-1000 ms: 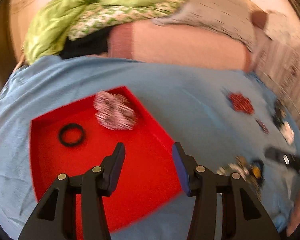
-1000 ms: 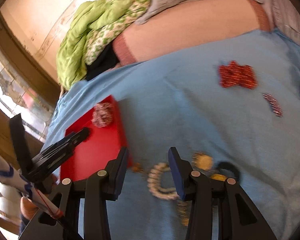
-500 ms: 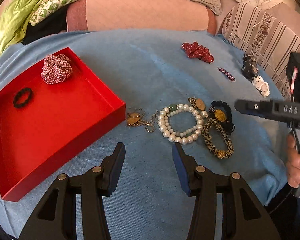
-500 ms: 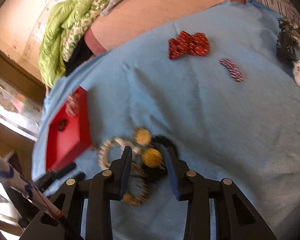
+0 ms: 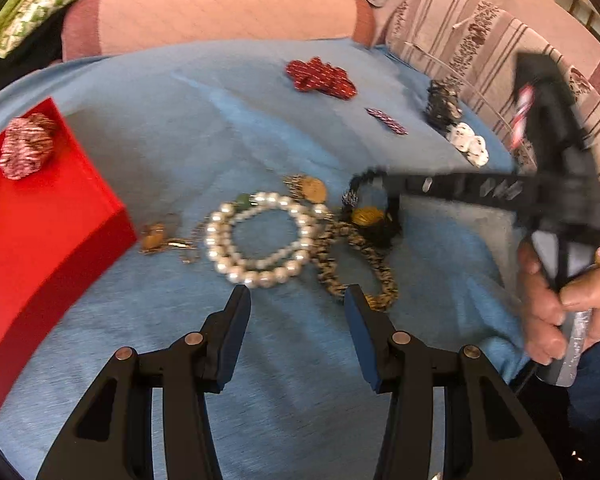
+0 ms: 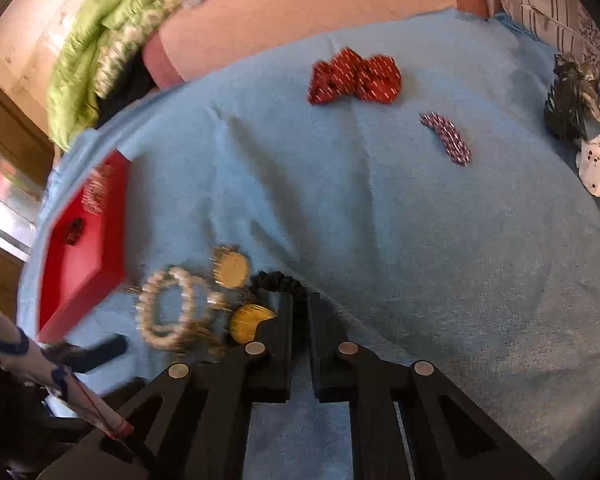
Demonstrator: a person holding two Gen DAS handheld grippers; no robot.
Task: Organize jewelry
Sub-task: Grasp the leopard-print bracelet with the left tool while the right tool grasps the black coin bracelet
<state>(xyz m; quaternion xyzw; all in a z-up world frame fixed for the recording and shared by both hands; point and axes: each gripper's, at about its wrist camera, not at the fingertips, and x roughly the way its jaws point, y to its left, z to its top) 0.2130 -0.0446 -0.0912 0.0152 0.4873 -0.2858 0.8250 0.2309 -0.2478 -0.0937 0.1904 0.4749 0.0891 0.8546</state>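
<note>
A pile of jewelry lies on the blue cloth: a pearl bracelet, a gold-brown beaded bracelet, a black bracelet with a gold disc and a small gold chain. My left gripper is open and empty just in front of the pearls. My right gripper is shut on the black bracelet; from the left wrist view it reaches in from the right. The red tray at the left holds a checked scrunchie and a black ring.
A red bow, a small striped clip, a dark hair claw and a white spotted bow lie farther back on the cloth. Pink cushion and green blanket lie behind. The person's hand is at the right.
My left gripper swung from over the red tray to the jewelry pile. My right gripper came down on the pile and closed on the black bracelet.
</note>
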